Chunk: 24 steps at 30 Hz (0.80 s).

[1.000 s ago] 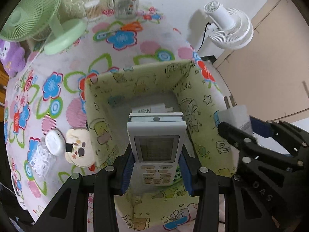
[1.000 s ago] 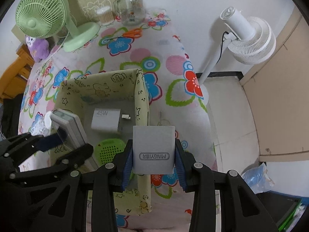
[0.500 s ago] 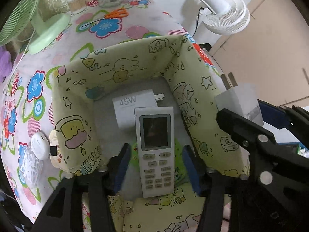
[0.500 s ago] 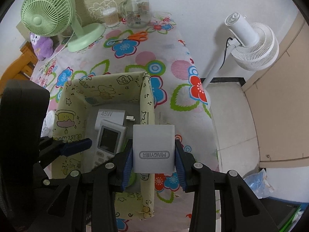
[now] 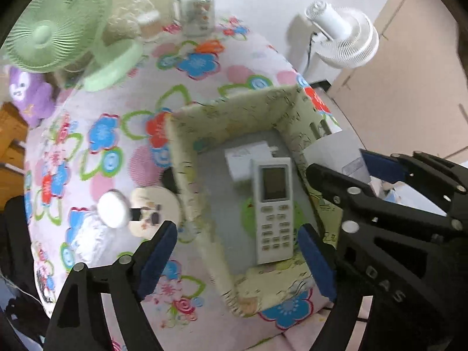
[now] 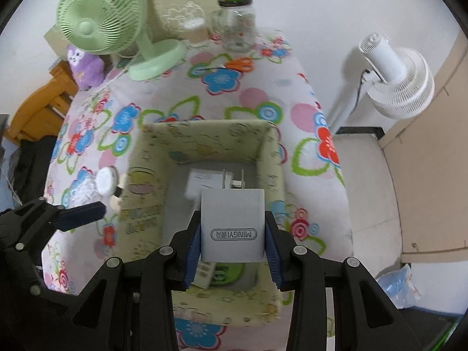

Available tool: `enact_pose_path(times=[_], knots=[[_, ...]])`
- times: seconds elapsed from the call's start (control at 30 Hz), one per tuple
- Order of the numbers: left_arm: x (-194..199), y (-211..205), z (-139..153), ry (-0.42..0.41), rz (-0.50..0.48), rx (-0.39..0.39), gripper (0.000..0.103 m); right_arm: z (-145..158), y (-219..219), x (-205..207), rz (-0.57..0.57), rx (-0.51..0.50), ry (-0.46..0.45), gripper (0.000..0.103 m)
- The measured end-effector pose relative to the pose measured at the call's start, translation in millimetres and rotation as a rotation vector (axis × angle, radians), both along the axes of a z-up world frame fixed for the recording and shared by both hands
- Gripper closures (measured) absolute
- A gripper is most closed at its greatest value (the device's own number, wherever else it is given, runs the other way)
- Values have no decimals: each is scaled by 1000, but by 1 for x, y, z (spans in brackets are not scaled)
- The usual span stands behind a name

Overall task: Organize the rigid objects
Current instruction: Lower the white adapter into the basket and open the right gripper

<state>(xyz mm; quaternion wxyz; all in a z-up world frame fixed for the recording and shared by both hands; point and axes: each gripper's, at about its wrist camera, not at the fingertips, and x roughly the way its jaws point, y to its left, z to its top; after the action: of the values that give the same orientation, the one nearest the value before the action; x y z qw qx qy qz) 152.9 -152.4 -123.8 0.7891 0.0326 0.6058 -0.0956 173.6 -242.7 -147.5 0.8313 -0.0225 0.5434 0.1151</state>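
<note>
Left tongs: my left gripper (image 5: 237,251) has just been spreading its jaws and they stand wide apart with nothing pressed between the pads — the near-left corner of the box shows in the gap.
Remote: the white remote control (image 5: 273,209) lies flat on the box floor, screen up, its far end just overlapping the white charger (image 5: 247,161) that lies by the far wall.
Box: the pale yellow fabric box (image 6: 204,133) with cartoon prints sits on the flowered tablecloth (image 6: 222,82), towards the near right of the table.
Right tongs: my right gripper (image 6: 232,253) is clamped on the grey adapter (image 6: 232,222), both blue pads flat on its sides, held above the box interior; the metal prongs at its far end point away from me.
Left of the box: a white round case (image 5: 112,209) and a cream round thing (image 5: 155,213) lie just outside the left wall — what the second one is I cannot tell, the view being smeared.
Far edge: green desk fan (image 6: 99,20), glass jar with a green lid (image 6: 235,19), orange scissors (image 6: 238,64).
</note>
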Motion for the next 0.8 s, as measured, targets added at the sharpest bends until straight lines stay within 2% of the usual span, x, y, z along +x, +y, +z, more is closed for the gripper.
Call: enact_pose_path(times=[0.13, 0.47, 0.8], knots=[[-7, 19, 4, -14, 47, 28, 12, -2, 20, -1, 38, 2, 6, 61], [-13, 74, -19, 64, 218, 45, 12, -30, 59, 10, 111, -5, 79, 61], [-8, 89, -39, 116, 242, 51, 12, -57, 81, 24, 151, -12, 152, 60]])
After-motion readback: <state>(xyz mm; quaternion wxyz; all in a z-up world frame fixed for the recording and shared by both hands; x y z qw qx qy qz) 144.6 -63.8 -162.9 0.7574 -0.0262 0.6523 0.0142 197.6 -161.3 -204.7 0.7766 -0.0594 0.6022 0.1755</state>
